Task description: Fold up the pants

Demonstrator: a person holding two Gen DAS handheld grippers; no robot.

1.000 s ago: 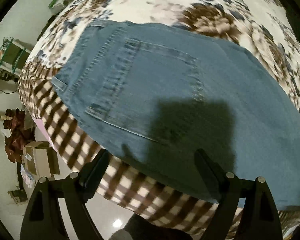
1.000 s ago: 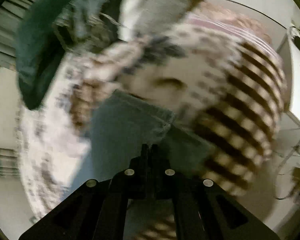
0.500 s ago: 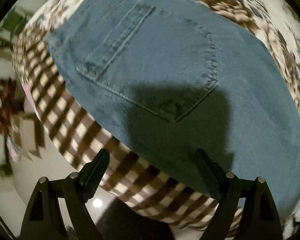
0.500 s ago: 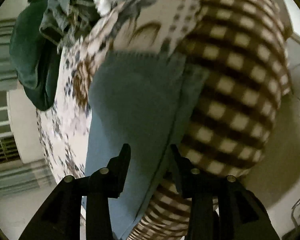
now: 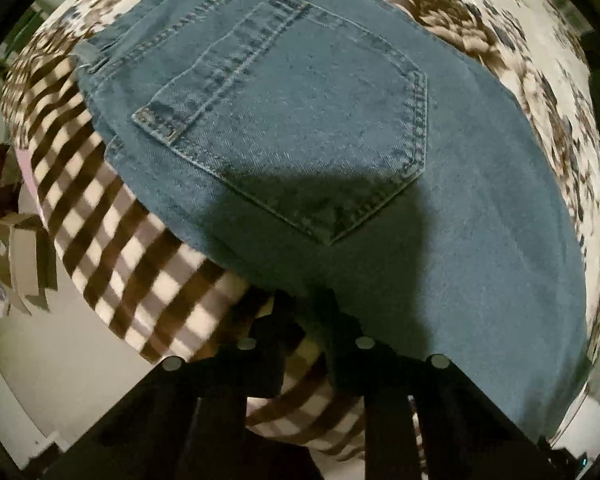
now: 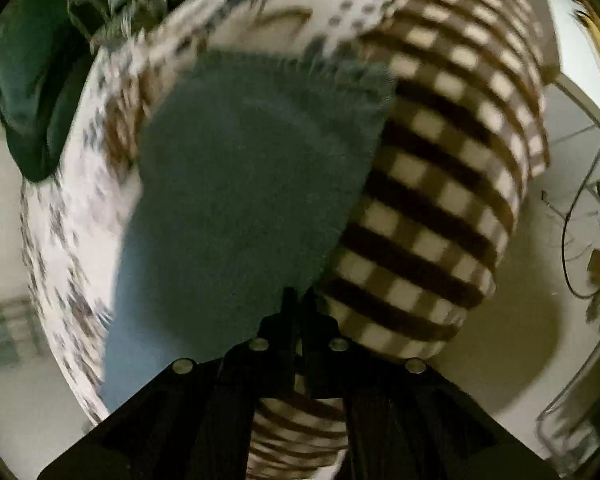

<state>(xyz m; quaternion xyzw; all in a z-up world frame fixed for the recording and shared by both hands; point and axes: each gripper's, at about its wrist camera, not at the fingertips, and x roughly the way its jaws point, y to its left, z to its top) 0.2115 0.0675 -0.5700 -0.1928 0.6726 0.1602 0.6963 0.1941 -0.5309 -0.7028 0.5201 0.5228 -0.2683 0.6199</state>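
Early stage: pants [image 5: 320, 128] flat on bed [image 5: 500, 52], near edge pinched by left gripper [image 5: 312, 312] and right gripper [image 6: 298, 304]; fold not yet made.

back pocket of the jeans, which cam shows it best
Left wrist view: the back pocket fills the frame, stitching sharp. The right wrist view shows only a blurred leg of the jeans with a frayed hem, no pocket.
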